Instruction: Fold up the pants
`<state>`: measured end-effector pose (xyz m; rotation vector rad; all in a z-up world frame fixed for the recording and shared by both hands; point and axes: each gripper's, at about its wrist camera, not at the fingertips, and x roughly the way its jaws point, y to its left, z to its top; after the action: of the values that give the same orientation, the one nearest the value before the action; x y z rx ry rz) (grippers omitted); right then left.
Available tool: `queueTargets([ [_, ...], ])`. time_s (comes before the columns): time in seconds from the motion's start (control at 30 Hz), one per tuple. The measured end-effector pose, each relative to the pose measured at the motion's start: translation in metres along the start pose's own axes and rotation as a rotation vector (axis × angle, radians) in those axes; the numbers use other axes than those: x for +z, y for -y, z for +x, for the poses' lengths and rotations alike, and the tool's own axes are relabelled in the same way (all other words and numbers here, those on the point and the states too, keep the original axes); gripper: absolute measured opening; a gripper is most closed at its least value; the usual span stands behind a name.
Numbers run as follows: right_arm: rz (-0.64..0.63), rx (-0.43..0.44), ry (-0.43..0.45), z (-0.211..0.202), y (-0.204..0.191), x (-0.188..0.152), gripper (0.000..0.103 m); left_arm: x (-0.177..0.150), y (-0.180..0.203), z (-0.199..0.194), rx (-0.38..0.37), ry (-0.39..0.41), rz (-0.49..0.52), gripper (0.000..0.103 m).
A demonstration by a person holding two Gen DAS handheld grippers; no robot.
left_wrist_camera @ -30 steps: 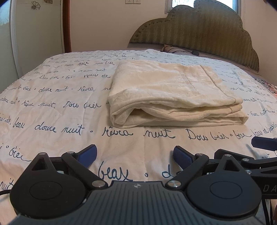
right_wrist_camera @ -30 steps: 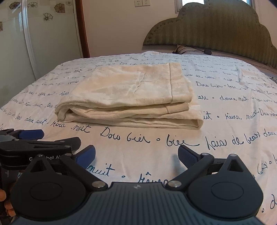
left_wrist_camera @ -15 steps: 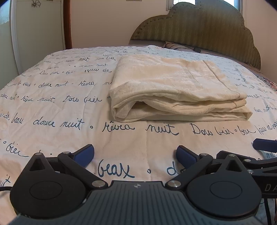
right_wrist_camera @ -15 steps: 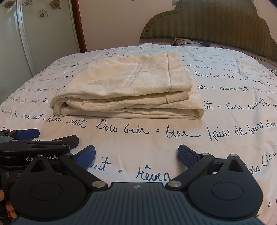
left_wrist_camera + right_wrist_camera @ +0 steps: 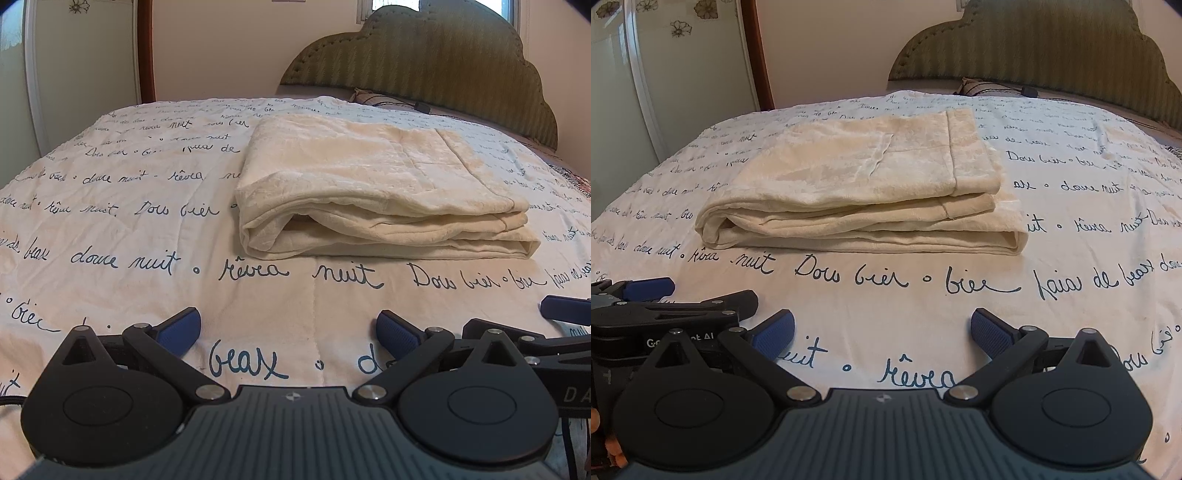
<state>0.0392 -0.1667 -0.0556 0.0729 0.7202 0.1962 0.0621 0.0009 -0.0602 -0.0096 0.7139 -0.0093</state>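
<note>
Both tongs, left [image 5: 289,326] and right [image 5: 882,328], gape apart, empty, low over the bed [image 5: 110,221]. Folded pants [image 5: 373,192] lie beyond them, mid-bed. Any nudge could spill the loose, bulging layers.

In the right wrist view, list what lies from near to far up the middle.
Right gripper → bedspread → folded pants → pillow → headboard.
</note>
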Motion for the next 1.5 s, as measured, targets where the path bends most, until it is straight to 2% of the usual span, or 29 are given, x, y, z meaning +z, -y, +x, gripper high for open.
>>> queueTargets([
  [0.17,-0.032,-0.056,0.014,0.000,0.001,0.000,0.103,0.000,-0.005,-0.005,0.037,0.024,-0.036,0.103],
  [0.33,-0.013,-0.033,0.008,0.004,0.003,0.001,0.103,0.001,-0.006,-0.003,0.035,0.010,-0.039,0.103],
  [0.47,-0.035,-0.052,-0.016,0.011,0.001,0.003,0.103,0.000,-0.004,-0.003,0.036,0.004,-0.018,0.103],
  [0.6,-0.044,-0.072,0.004,0.011,0.010,0.005,0.103,0.000,-0.006,-0.002,0.029,0.004,-0.021,0.103],
  [0.67,-0.045,-0.061,-0.013,0.017,0.015,0.003,0.103,-0.001,-0.003,-0.002,0.035,0.002,-0.012,0.103],
  [0.87,-0.067,-0.071,0.014,0.017,0.011,-0.002,0.103,-0.001,-0.001,-0.001,0.041,-0.002,-0.003,0.103],
  [1.5,-0.031,-0.030,0.047,0.011,0.022,-0.009,0.103,-0.001,-0.001,0.000,0.043,-0.004,0.000,0.103],
])
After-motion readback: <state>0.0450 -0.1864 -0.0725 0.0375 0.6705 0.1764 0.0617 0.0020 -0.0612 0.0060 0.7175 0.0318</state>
